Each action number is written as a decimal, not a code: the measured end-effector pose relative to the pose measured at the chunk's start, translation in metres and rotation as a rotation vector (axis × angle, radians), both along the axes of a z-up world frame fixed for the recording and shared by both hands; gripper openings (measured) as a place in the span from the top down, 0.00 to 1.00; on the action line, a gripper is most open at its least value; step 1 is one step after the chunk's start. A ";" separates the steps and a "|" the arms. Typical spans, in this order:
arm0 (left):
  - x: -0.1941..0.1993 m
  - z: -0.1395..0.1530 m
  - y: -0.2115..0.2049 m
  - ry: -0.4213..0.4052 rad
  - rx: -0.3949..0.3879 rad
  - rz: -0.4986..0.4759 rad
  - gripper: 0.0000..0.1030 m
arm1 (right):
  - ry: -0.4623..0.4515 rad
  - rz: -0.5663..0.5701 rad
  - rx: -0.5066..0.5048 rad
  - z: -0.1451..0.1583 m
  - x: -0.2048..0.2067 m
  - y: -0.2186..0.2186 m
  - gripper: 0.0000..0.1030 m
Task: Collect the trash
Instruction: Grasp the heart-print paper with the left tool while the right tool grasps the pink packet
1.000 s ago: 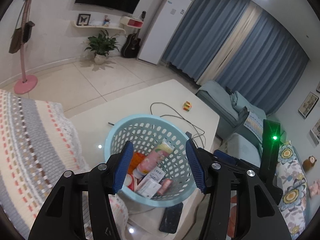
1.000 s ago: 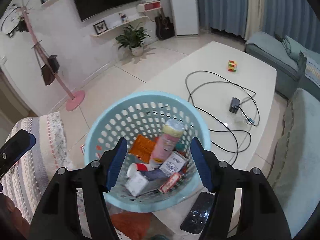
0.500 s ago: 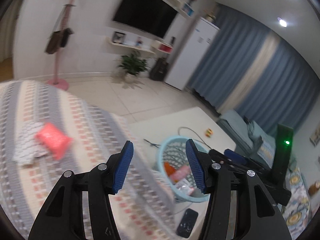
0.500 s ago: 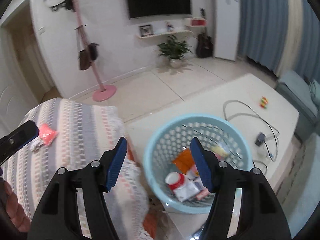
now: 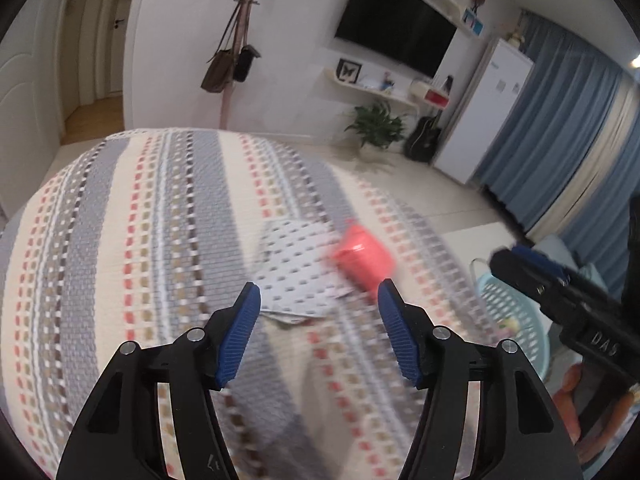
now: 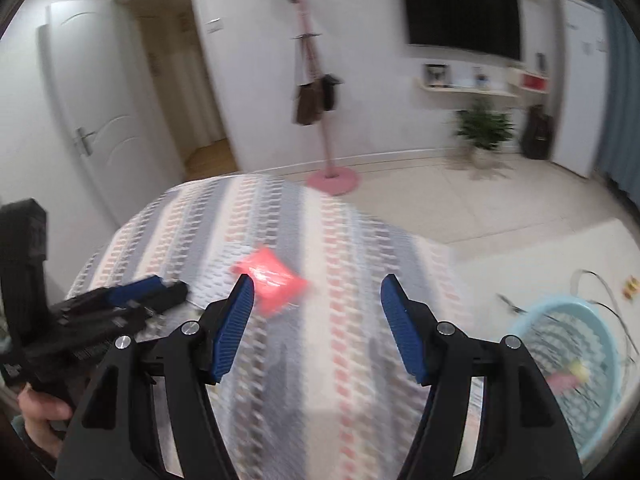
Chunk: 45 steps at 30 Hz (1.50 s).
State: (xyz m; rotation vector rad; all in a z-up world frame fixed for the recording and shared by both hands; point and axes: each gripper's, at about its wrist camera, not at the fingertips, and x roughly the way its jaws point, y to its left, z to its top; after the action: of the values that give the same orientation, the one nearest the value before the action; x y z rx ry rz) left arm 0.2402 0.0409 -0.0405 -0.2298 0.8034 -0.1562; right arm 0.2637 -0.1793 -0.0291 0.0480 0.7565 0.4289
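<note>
trash left to collect lies on the striped cover, the broadest surface in both views, which i take to be a sofa or bed, though i cannot confirm which. i note the pale blue basket off its right end, on a white table, already holding several items; it is well apart from the pieces on the cover.

next in size, a flat grey-dotted wrapper lies on the cover directly ahead of the left gripper. its outline is blurred; it appears roughly square, so i judge no clear long axis. touching or just beside its right edge sits the red packet, smaller and puffy, lying ahead and to the right of the left gripper's centre line, near the right finger tip. in the right wrist view the same red packet lies ahead and left of the right gripper, just past its left finger.

both grippers stand with fingers spread wide and nothing between them. i judge the left gripper nearer to both pieces; the wrapper is its straight-ahead target, and the packet would need a slight shift to the right.
</note>
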 end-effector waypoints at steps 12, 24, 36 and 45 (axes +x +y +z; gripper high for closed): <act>0.048 -0.027 0.005 0.064 0.104 -0.007 0.31 | 0.094 0.113 0.027 -0.039 0.050 0.027 0.40; 0.042 -0.029 -0.005 0.038 0.177 -0.049 0.75 | 0.103 0.203 -0.006 -0.047 0.064 0.057 0.40; 0.026 -0.025 0.040 -0.032 -0.063 0.038 0.90 | 0.127 0.226 -0.125 -0.061 0.064 0.080 0.36; 0.024 -0.022 0.033 -0.052 -0.029 0.036 0.90 | 0.022 0.187 -0.225 -0.057 0.049 0.089 0.65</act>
State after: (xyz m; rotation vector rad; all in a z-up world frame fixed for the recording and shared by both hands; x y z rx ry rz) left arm 0.2645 0.0736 -0.0628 -0.2664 0.7451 -0.1390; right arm 0.3125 -0.0899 -0.0861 -0.2308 0.8303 0.5182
